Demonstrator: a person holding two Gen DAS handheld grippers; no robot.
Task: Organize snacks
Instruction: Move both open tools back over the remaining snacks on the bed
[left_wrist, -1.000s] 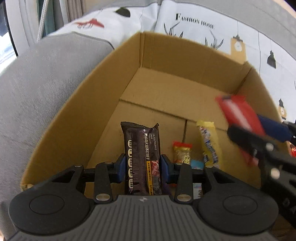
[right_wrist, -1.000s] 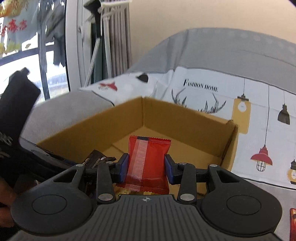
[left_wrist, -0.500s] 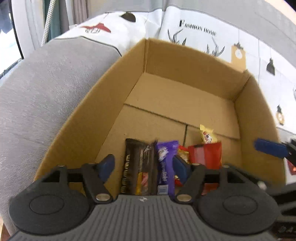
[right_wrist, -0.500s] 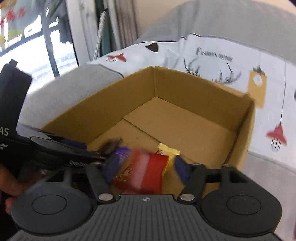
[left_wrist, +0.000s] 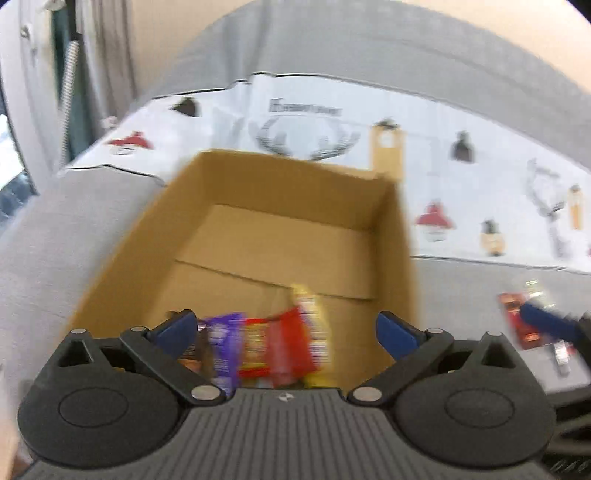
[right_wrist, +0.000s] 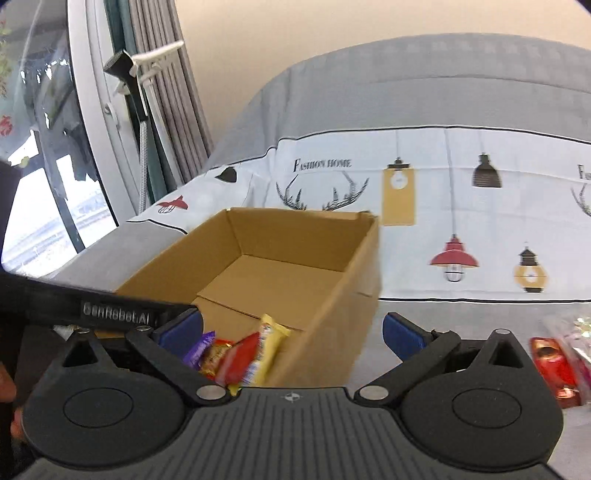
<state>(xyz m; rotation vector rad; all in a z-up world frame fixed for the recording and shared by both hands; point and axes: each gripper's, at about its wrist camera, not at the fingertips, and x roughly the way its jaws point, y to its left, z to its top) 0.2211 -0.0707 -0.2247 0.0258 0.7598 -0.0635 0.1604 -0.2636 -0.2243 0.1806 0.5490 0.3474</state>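
Snacks sit bunched at the near end of the cardboard box (right_wrist: 295, 254), on its floor: purple wrapper (right_wrist: 197, 347), a small red/gold pack (right_wrist: 215, 357), red packet (right_wrist: 236, 360), yellow bar (right_wrist: 269, 345) leaning across the others. Print on all wrappers too small or blurred to read. Left wrist view shows the same bunch, smeared by motion blur: purple wrapper (left_wrist: 221, 350), red packet (left_wrist: 286, 343), yellow bar (left_wrist: 314, 325). A dark wrapper edge shows beside the purple one; can't tell more.

Box is plain brown corrugated, open top, bottom flaps visible, far half bare cardboard. It sits on a grey sofa (right_wrist: 424, 85) w/ a white printed cover (right_wrist: 461, 206): antlers, hanging lamps, text "FASHION HOME".

Left gripper (left_wrist: 286, 326) hangs over the box's near end, blue pads spread wide, nothing between them. Right gripper (right_wrist: 293, 330) is above the box's near right corner, pads also spread wide and empty. In the right view, the left unit's black arm (right_wrist: 110, 308) crosses at left, lettered "GenRobot.AI".

Outside the box, on the sofa seat to the right: a red snack pack (right_wrist: 552, 363) and a clear-wrapped one just beside it. Window and grey curtains at far left.
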